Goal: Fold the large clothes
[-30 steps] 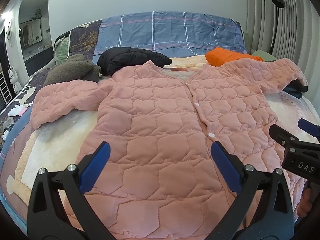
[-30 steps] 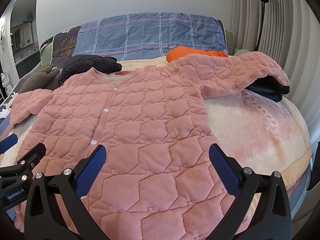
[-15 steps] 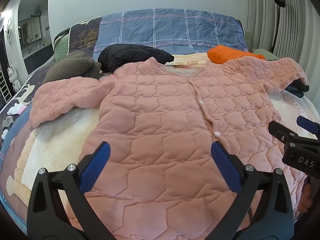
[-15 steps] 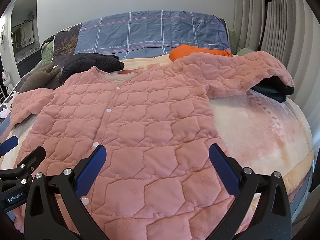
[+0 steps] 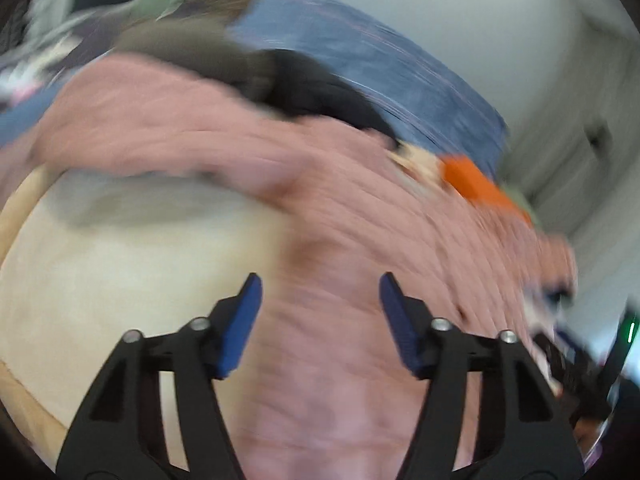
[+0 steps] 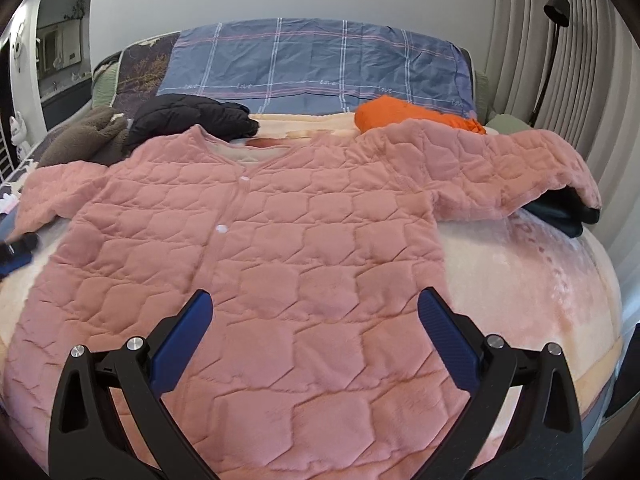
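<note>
A pink quilted jacket (image 6: 280, 248) lies face up on the bed, buttoned, sleeves spread to both sides. My right gripper (image 6: 314, 332) is open and empty, hovering over the jacket's lower front. The left wrist view is blurred and tilted; the jacket (image 5: 340, 280) fills its right half. My left gripper (image 5: 320, 312) is open and empty above the jacket's left side edge, near the armpit, with its jaws closer together than the right's. The left gripper also shows in the right wrist view as a dark blur (image 6: 14, 256) at the far left, below the left sleeve.
The bed has a cream blanket (image 6: 520, 280). A black jacket (image 6: 188, 118), a brown fleece (image 6: 80, 136), an orange garment (image 6: 400, 114) and a blue plaid pillow (image 6: 312, 68) lie at the head. A dark garment (image 6: 560, 212) lies under the right sleeve. A floor lamp (image 6: 556, 4) stands at right.
My left gripper has swung fast to the left and tilted, blurring its view, and its jaws have narrowed. My right gripper has drifted slightly forward over the jacket.
</note>
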A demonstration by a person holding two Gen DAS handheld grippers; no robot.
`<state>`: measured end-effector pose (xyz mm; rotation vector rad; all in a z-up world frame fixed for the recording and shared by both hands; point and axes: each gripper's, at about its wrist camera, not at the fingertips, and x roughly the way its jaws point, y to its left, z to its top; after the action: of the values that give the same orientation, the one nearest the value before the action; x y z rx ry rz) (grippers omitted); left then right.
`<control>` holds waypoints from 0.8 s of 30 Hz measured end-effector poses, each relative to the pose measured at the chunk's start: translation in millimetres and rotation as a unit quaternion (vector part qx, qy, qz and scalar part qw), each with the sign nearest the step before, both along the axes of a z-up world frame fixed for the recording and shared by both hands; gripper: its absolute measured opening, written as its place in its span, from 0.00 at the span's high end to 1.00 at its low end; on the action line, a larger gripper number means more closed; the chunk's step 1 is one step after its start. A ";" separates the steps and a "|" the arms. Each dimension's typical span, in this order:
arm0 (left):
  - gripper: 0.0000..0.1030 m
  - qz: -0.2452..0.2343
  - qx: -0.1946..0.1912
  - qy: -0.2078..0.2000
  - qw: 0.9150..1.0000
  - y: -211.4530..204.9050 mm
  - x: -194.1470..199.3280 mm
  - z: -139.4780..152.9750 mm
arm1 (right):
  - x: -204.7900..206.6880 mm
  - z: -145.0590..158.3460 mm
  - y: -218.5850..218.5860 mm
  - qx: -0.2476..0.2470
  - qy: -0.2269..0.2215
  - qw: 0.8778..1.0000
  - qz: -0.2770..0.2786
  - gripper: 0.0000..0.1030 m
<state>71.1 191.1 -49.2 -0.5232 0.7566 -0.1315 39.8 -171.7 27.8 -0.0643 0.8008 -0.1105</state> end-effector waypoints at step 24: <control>0.83 0.245 -0.112 -0.065 0.961 171.7 62.0 14.8 | 35.3 -1.9 -25.0 -0.033 0.011 0.999 -0.003 0.01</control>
<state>133.1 362.8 -34.3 -0.8944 0.4677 0.2112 75.2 -196.7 25.9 -0.1256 0.8190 -0.1428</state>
